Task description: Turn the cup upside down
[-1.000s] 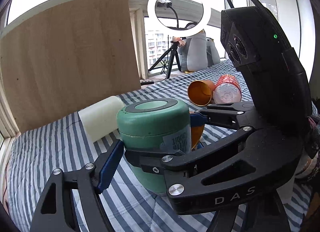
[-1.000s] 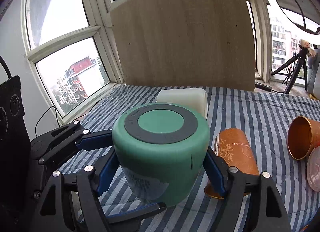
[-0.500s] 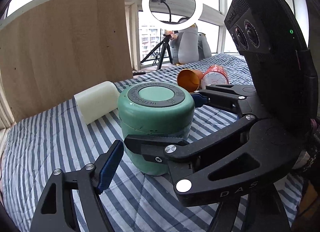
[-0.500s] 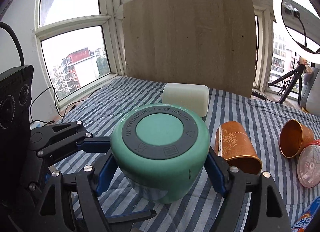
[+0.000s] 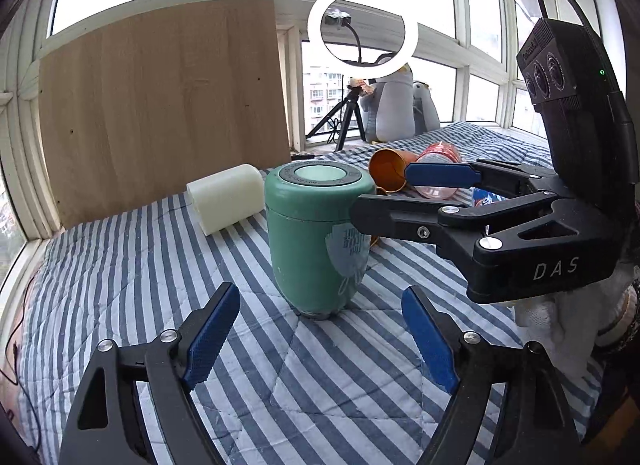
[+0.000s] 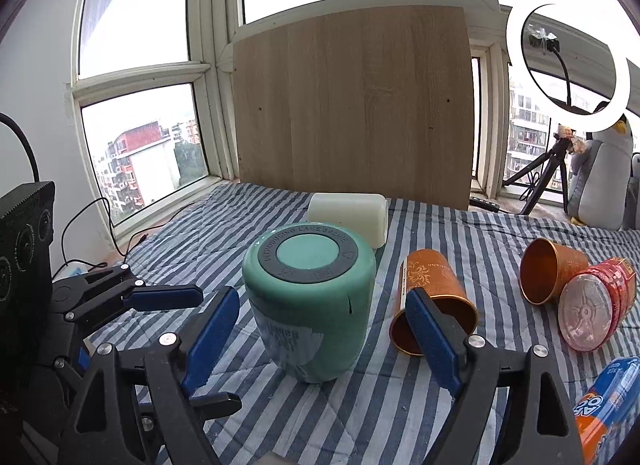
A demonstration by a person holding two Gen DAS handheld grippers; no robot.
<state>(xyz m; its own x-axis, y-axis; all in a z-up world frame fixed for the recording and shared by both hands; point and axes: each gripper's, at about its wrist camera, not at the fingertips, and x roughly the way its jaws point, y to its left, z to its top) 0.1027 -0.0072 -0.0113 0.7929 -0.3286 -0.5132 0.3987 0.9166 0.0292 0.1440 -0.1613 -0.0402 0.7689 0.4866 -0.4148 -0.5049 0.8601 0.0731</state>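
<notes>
A green cup (image 5: 316, 241) stands upside down on the striped cloth, its grey-ringed base facing up; it also shows in the right wrist view (image 6: 310, 301). My left gripper (image 5: 320, 341) is open, just short of the cup and not touching it. My right gripper (image 6: 324, 333) is open and empty, its fingers on either side of the cup's near face, clear of it. In the left wrist view the right gripper's body (image 5: 520, 233) sits to the right of the cup. In the right wrist view the left gripper (image 6: 120, 305) sits at the left.
A white cup (image 6: 348, 217) lies on its side behind the green cup. An orange tin (image 6: 432, 301) lies to the right. A copper cup (image 6: 548, 269), a red-labelled clear cup (image 6: 596, 309) and a blue-orange packet (image 6: 608, 409) lie further right. A wooden board (image 6: 352, 105) stands behind.
The right gripper opened and let go of the green cup, which now stands on the cloth. Both grippers pulled back from it.
</notes>
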